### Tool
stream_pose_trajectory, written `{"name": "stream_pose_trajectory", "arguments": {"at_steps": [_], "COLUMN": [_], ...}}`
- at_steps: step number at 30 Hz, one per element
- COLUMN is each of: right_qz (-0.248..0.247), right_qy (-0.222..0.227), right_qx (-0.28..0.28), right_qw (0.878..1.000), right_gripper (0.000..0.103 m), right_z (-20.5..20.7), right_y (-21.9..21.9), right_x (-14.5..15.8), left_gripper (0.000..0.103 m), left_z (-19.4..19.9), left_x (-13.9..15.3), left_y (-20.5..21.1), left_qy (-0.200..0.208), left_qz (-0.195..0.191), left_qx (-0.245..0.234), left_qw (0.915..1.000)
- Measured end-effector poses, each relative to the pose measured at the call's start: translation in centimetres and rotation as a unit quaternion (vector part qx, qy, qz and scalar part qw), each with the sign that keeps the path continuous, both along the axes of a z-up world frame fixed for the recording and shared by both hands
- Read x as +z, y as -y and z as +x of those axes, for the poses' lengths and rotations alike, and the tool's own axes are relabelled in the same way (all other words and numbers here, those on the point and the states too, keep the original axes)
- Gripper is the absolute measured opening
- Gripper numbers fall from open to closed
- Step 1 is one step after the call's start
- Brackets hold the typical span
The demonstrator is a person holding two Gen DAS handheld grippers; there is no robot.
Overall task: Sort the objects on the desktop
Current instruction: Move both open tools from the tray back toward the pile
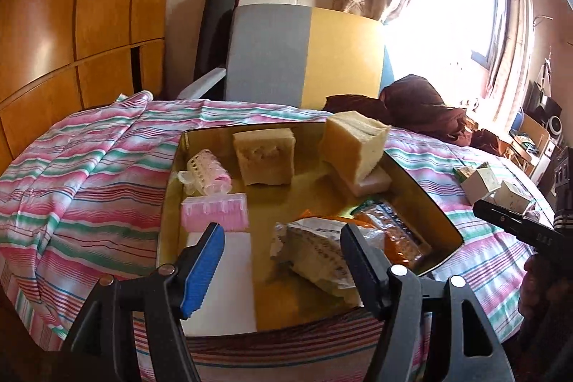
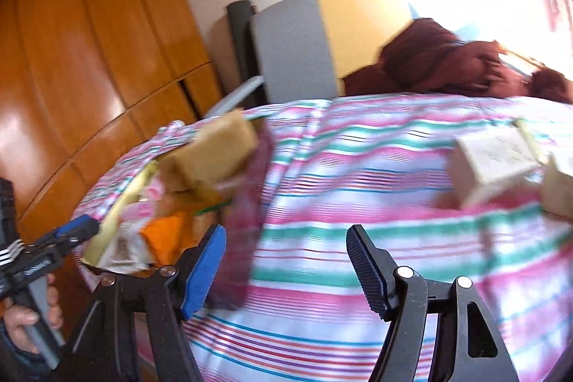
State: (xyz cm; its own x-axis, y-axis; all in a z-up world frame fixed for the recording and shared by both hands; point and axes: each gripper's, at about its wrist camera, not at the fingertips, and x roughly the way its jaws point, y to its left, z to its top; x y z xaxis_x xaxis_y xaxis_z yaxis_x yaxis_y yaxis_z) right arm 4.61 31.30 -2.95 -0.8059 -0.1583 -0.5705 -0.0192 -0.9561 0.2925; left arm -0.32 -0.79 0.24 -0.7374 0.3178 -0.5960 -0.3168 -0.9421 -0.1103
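A gold tray lies on a striped bedspread. It holds a pink hair roller, a pink brush, a white block, a tan sponge, a silver snack packet and an orange packet. A bigger yellow sponge leans on the tray's far right rim. My left gripper hangs open over the tray's near end. My right gripper is open above bare bedspread, with small white-and-green boxes to its right; this view is blurred.
A brown blanket is heaped at the back right. A grey and yellow panel stands behind the bed, with a wooden wardrobe to the left. Cluttered shelves sit by the window. A hand holds the left gripper.
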Motion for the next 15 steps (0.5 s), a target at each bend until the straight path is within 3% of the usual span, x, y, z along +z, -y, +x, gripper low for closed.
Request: {"name": "stream_pose_trajectory", "arguments": {"at_steps": [8, 15], "right_qz": [0.013, 0.030], "right_qy": [0.027, 0.024], "right_qx": [-0.142, -0.207], "right_qw": [0.989, 0.978], "right_gripper": [0.071, 0.073], "right_z": [4.6, 7.3], "right_y": [-9.7, -14.2], "right_x": [-2.1, -2.9], "left_gripper": [0.069, 0.069], "left_z": [1.4, 2.0], "left_x": [1.0, 1.2], "left_y": [-8.1, -18.8], "left_qy": [0.003, -0.004], "left_qz": [-0.007, -0.061], "left_qx": [-0.109, -0.211], "left_qw": [0.9940, 0.9755]}}
